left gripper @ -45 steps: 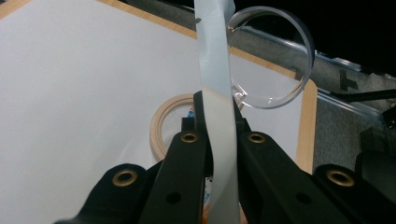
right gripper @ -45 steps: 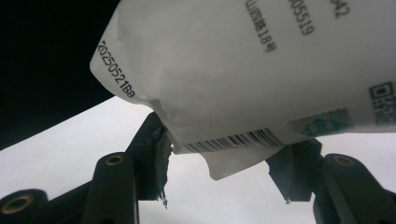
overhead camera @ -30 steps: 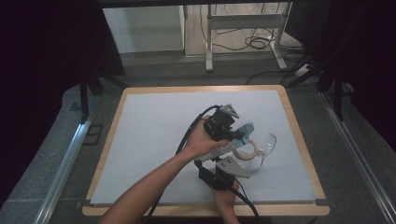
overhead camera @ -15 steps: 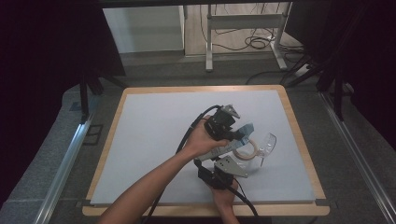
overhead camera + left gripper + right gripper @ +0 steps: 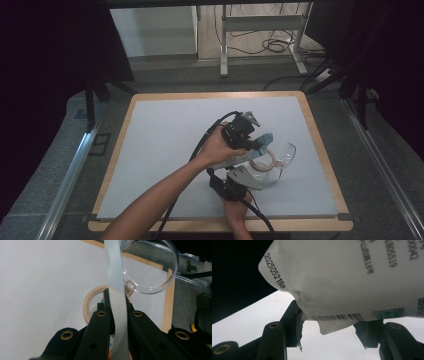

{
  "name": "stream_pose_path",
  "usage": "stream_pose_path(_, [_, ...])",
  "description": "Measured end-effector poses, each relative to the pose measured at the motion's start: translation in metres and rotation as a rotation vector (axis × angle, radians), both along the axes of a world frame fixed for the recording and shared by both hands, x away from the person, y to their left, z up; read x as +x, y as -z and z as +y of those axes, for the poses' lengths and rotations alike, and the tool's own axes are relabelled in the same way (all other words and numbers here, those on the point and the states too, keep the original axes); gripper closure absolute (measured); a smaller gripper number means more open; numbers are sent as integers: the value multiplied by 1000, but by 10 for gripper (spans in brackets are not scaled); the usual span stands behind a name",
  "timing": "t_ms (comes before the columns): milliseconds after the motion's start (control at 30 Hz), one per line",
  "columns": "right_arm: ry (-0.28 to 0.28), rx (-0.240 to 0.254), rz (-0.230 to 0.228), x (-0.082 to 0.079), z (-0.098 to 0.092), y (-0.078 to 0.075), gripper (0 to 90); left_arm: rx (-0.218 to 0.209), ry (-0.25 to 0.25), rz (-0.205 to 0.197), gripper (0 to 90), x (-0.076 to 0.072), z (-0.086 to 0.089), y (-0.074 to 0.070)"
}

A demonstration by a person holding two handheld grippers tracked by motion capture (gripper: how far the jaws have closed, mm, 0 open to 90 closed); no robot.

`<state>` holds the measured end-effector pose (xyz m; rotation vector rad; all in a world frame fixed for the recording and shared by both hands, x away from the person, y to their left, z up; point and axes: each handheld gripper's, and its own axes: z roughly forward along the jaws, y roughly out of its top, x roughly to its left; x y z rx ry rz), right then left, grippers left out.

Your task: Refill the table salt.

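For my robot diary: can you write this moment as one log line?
left tongs: shut on tape strip | right tongs: shut on white packet | hands: still

All the clutter sits around the tape roll (image 5: 262, 159): the clear lid (image 5: 283, 154) touches its right, the white packet (image 5: 239, 156) crowds its left, and both grippers hem in its near side. Left of the roll and beyond it, the grey mat (image 5: 165, 140) lies open out to the wooden rim (image 5: 215, 95).
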<state>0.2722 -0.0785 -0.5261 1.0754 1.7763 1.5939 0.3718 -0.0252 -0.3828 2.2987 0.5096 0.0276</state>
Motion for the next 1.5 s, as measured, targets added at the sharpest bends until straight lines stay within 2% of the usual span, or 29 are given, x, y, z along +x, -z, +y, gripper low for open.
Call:
stream_pose_path(167, [21,-54,-19,2,3,-3,459,5,11,2,900,1,-1,-1])
stream_pose_path(400, [31,-77,-32,4,4,-5,462,5,8,2,900,3,-1,-1])
stream_pose_path(700, [43,-66,-22,3,2,-3,463,4,0,-2,900,1,-5,1])
stream_pose_path(767, [51,-54,-28,2,2,-4,463,17,4,-2,900,0,-8,-1])
stream_pose_path(800, [54,-49,-30,2,2,-4,463,41,13,-4,900,0,-10,-3])
stream_pose_path(1100, [62,-36,-45,3,6,-7,465,69,16,4,900,2,-13,-6])
stream_pose_path(1367, [63,-15,-32,4,6,-9,465,84,17,5,900,4,-17,-7])
stream_pose_path(1500, [59,-3,-29,6,7,-10,465,109,21,4,900,5,-19,-8])
